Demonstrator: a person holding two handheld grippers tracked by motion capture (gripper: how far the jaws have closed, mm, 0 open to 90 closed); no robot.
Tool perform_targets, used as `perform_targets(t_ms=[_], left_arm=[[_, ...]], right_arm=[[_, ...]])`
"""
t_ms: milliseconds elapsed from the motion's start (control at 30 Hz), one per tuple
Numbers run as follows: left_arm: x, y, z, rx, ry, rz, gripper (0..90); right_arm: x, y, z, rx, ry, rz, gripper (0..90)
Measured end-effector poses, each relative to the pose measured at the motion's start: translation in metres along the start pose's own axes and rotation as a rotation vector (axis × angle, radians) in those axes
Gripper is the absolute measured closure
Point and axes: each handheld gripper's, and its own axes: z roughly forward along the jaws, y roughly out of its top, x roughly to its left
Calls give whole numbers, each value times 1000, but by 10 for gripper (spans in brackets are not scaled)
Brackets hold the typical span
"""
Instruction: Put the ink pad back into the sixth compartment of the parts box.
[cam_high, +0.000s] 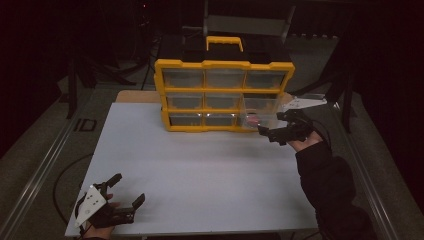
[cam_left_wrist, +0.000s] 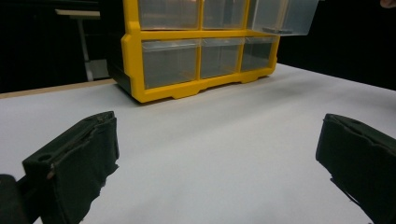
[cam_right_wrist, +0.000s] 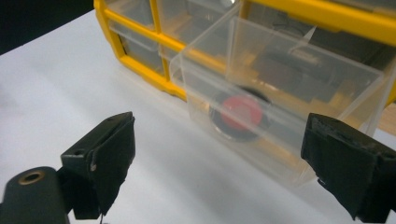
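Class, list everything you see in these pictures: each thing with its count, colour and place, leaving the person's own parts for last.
Table: one, white top, under everything.
Drawer cabinet: one, yellow frame with clear drawers and a yellow handle, at the table's far edge.
Open drawer: one, clear, pulled out at the cabinet's right side, middle row.
Round thing: one, red on a black base, inside the open drawer.
Left gripper: one, black, jaws open, near left corner of the table.
Right gripper: one, black, jaws open, just in front of the open drawer.
Sleeve: one, black, on the right arm.
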Motion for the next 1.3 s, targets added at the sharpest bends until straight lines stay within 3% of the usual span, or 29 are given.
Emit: perform_targets(t_ms=[200,533,767,900,1167,1300], left_arm=[[0,0,0,2,-2,1,0],[0,0,0,1,-2,2,0],[0,0,0,0,-2,2,0],[0,0,0,1,-2,3,0],[0,0,0,1,-2,3,0],[0,0,0,1,-2,4,0]], right_arm=[[1,-15,0,-3,12,12,100],[6,-38,4,-9,37,-9,100],[4,-60,11,-26,75,-1,100],[4,-76,15,-50,96,-33,100],[4,-96,19,-88,145,-29,100],[3,-107,24,-69,158,-39,99]])
